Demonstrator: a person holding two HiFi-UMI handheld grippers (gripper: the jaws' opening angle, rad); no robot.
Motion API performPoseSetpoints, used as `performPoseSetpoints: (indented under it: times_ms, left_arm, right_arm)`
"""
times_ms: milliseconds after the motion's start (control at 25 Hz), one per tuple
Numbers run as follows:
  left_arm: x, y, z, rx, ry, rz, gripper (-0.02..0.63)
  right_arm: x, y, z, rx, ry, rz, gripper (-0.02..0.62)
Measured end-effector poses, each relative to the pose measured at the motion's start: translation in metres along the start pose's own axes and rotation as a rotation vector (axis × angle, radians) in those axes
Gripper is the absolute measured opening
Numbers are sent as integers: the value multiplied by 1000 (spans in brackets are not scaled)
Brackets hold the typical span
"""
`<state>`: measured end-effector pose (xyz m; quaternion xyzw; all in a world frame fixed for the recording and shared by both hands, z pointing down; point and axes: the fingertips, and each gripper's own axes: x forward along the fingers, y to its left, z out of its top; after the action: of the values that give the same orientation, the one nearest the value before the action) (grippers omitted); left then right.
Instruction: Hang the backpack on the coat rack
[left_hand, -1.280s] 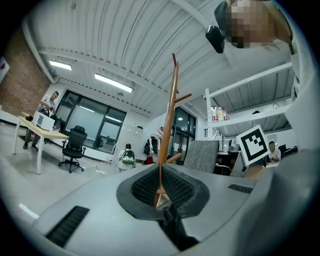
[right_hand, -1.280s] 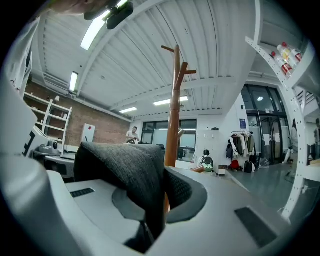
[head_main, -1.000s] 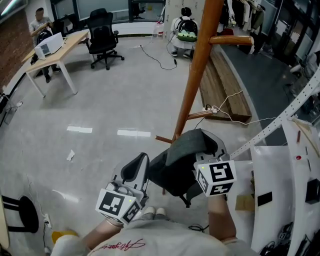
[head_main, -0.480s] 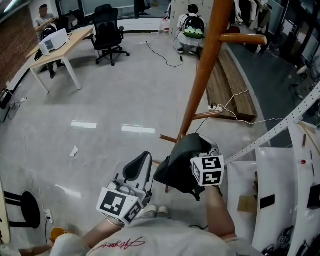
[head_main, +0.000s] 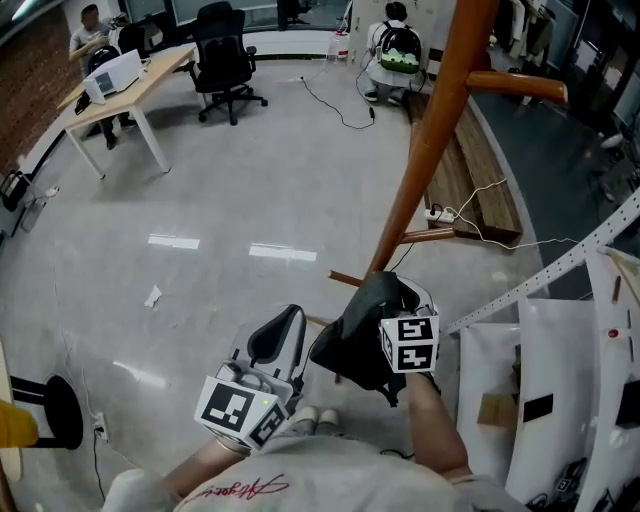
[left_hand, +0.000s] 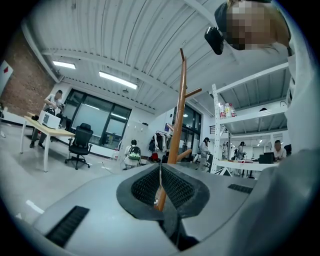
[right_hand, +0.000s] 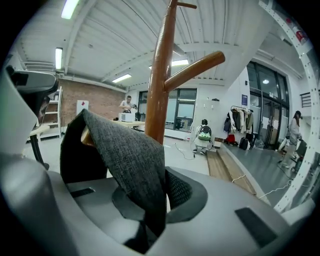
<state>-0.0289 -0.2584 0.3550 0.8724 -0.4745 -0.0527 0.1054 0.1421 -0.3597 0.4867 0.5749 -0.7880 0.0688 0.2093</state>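
A dark grey backpack (head_main: 358, 335) hangs bunched low beside the foot of the brown wooden coat rack (head_main: 425, 145). My right gripper (head_main: 392, 312) is shut on it. In the right gripper view a fold of the backpack's grey fabric (right_hand: 125, 150) is pinched in the right gripper (right_hand: 160, 186). The coat rack's pole (right_hand: 159, 75) and one slanted peg (right_hand: 195, 64) rise just behind it. My left gripper (head_main: 280, 325) hovers left of the backpack, apart from it. In the left gripper view the left gripper (left_hand: 160, 187) is shut on nothing, and the coat rack (left_hand: 179, 110) stands ahead.
White metal shelving (head_main: 560, 380) stands close on the right. A wooden platform (head_main: 470, 190) and a white cable (head_main: 455, 215) lie behind the rack. A desk (head_main: 130, 85), an office chair (head_main: 225, 55) and a crouching person (head_main: 398, 50) are far off. A black stool (head_main: 45, 425) is at the left.
My right gripper has sunk with the backpack, which is now more bunched and nearer the pole's foot. The left gripper has stayed where it was.
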Motion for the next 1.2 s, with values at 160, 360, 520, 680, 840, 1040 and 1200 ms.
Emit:
performPoseSetpoints:
  times_ms: [160, 360, 520, 680, 840, 1040, 1200]
  left_arm:
    - [-1, -2, -1, -7, 9, -17, 21]
    - [2, -11, 0, -7, 2, -40, 21]
    - [-2, -12, -6, -1, 21, -61, 21]
    - [-5, -16, -8, 1, 24, -78, 21]
    - [-9, -19, -8, -1, 28, -92, 21]
    - [-13, -23, -5, -5, 16, -96, 21]
    - [-16, -26, -4, -8, 11, -99, 21]
  right_arm:
    - [1, 7, -3, 6, -32, -11, 35]
    - [-6, 10, -11, 23, -64, -22, 45]
    - [-13, 12, -15, 20, -56, -36, 101]
    - [-21, 17, -19, 28, -59, -38, 135]
    - [-29, 21, -23, 39, -64, -44, 154]
    - [-41, 20, -26, 44, -59, -62, 170]
    - [-59, 23, -30, 51, -55, -74, 170]
